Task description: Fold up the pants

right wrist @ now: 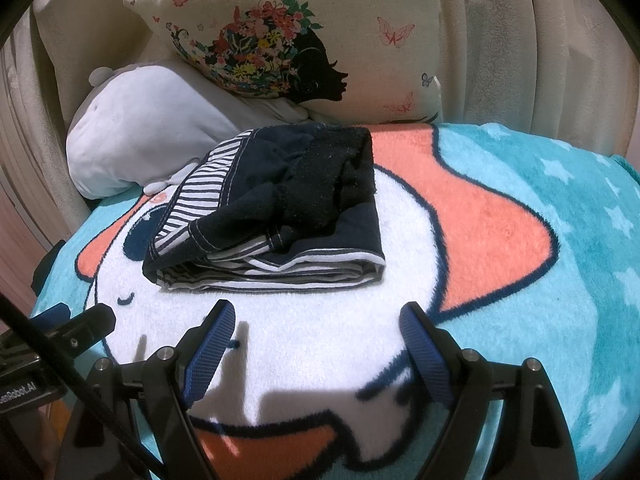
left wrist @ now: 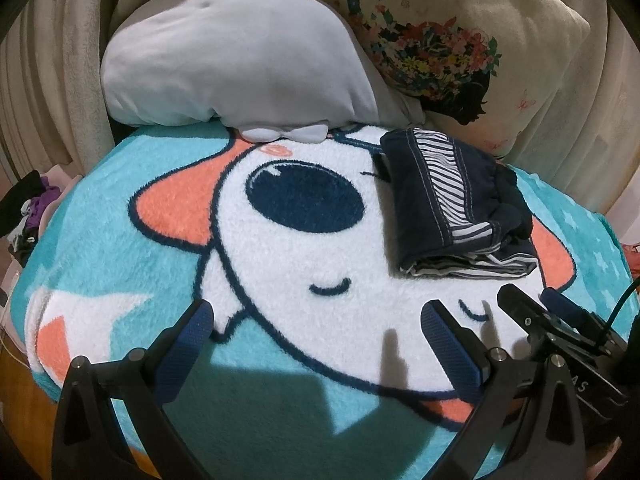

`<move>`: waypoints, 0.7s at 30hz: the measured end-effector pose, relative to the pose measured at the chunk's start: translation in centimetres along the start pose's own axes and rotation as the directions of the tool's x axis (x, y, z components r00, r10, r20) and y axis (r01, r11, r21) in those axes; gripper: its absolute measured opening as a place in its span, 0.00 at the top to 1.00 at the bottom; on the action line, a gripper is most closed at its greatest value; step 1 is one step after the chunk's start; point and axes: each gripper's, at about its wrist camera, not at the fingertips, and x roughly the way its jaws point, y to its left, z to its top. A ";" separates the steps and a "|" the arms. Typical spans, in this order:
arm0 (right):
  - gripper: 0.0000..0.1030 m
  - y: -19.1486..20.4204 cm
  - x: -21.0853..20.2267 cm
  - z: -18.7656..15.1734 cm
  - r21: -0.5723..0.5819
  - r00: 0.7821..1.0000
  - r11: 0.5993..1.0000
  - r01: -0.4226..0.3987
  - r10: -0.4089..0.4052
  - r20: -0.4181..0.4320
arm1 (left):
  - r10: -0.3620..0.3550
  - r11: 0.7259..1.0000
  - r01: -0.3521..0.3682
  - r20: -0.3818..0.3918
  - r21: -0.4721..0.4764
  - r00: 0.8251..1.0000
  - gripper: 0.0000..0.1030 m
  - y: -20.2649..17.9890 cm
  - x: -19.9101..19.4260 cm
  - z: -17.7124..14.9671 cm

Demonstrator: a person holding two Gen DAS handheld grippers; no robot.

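The navy pants [left wrist: 452, 200] with a striped side panel lie folded into a compact stack on the cartoon-dog blanket [left wrist: 120, 240]. They also show in the right wrist view [right wrist: 276, 208], just ahead of my right gripper. My left gripper [left wrist: 316, 316] is open and empty, above the blanket, to the left of and nearer than the pants. My right gripper [right wrist: 318, 316] is open and empty, a short way in front of the stack's near edge. The right gripper also shows at the right of the left wrist view [left wrist: 536, 300].
A grey plush pillow [left wrist: 240, 60] and a cream flower-print cushion [left wrist: 460, 40] lean against beige curtains [right wrist: 540, 40] behind the blanket [right wrist: 560, 260]. A pile of dark and purple clothes [left wrist: 32, 208] lies off the blanket's left edge.
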 end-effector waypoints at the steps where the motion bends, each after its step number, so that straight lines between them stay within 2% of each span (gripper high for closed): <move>1: 0.14 0.0 0.0 0.0 0.000 1.000 1.000 0.000 0.000 0.000 | 0.002 1.000 -0.002 -0.001 -0.001 1.000 0.00 0.1 0.0 0.0; 13: 0.14 -0.2 0.1 -0.2 0.006 1.000 1.000 0.002 -0.002 -0.006 | 0.022 1.000 -0.023 -0.065 -0.004 0.998 0.00 0.9 2.7 -0.7; 21: 0.14 -0.3 0.1 -0.1 0.005 1.000 1.000 0.003 -0.003 -0.007 | 0.047 0.999 -0.046 -0.057 0.022 0.997 0.00 0.7 2.9 -1.0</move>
